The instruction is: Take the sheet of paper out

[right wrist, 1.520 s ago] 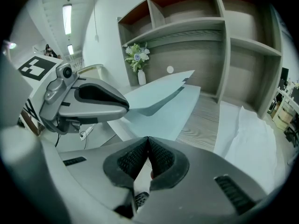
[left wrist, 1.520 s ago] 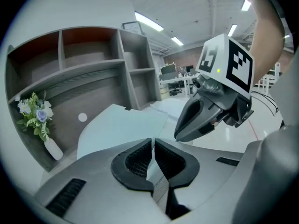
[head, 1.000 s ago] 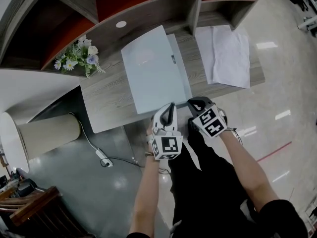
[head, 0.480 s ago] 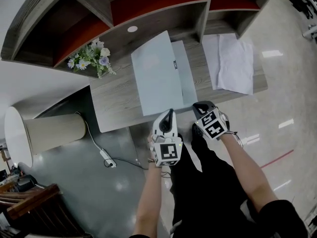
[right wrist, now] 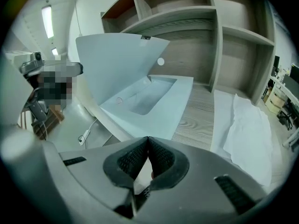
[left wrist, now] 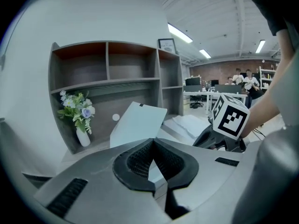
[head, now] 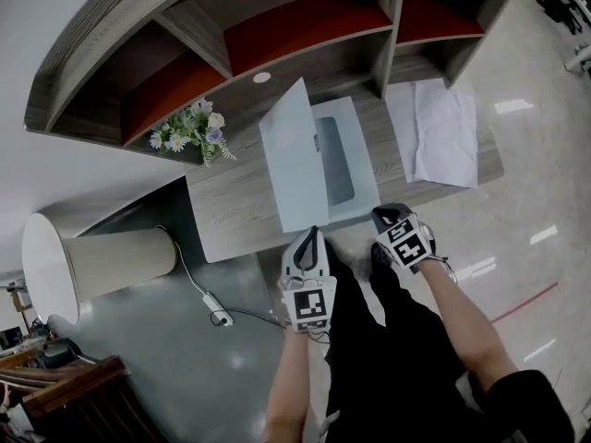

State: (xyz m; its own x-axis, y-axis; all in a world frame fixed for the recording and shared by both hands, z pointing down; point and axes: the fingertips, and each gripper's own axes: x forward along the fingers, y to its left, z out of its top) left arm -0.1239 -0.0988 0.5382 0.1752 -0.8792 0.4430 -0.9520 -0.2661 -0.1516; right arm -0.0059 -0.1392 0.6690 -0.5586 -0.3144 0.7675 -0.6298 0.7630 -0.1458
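Lid (head: 294, 155), pinched by the left gripper (head: 311, 234), tilts up and hides part of the pale box (head: 365, 187), the right gripper (head: 380, 215) clenched at its near rim, white paper (head: 441, 132) lying beside on the desk (head: 235, 210).

Pale blue box lid (head: 294, 160); white paper (head: 443, 127); grey wood-grain desk (head: 231, 215); red shelf panels (head: 305, 21).

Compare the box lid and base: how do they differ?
Pose: the lid is tilted up on its long edge; the base lies flat on the desk. Shape: the lid is a plain panel; the base has a sunken well. Hold: the left gripper is shut on the lid's near corner; the right gripper, shut, sits at the base's near edge. Both are pale white.
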